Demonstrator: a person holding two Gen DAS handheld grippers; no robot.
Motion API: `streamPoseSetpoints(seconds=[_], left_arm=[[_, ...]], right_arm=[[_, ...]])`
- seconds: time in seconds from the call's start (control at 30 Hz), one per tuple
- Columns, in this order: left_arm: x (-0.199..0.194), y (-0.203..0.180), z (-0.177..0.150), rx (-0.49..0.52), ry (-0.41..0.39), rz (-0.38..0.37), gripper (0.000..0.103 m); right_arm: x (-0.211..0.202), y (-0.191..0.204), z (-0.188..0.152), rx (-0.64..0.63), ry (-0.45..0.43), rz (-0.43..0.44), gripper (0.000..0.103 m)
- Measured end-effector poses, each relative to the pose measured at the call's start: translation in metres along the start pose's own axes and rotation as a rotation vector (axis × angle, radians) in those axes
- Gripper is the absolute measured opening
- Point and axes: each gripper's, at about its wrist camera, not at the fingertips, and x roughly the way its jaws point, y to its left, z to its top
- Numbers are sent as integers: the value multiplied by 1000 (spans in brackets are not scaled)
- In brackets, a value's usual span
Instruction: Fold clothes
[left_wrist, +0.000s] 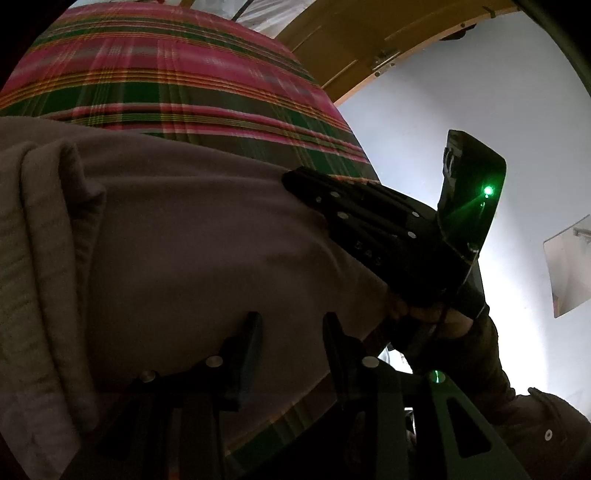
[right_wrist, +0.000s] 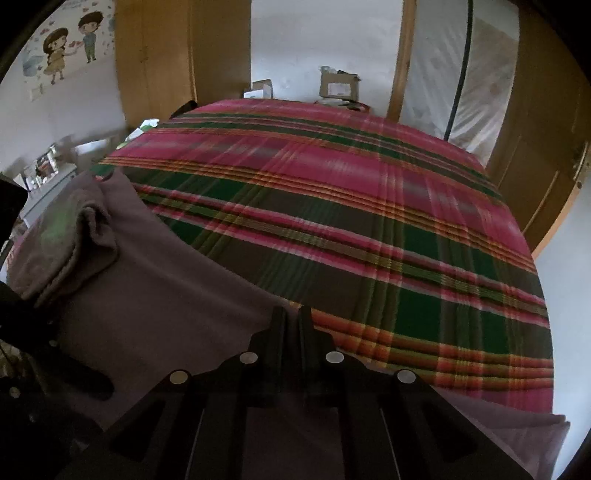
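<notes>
One view only, right wrist: wall sticker (right_wrist: 66, 48), boxes (right_wrist: 338, 86).

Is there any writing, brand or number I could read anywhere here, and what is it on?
"DAS", faint raised letters on the side of the black two-finger right gripper; there may be more that is too dark to read.
Cartoon wall sticker of two children: small marks around the figures, too blurred to read.
Brown cardboard box beyond the plaid bedspread: pale label, too small to read.
</notes>
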Motion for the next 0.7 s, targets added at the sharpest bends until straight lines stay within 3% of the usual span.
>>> streamPoseSetpoints(seconds=[0.2,0.7], left_arm=[[3,-1,2,-2,1,6,35],[11,-15,9,5,3,28,35]], right_arm=[[-19,-22,-13,142,-47,-4,24],[-101,-109,-96,382,-101,-315,34]])
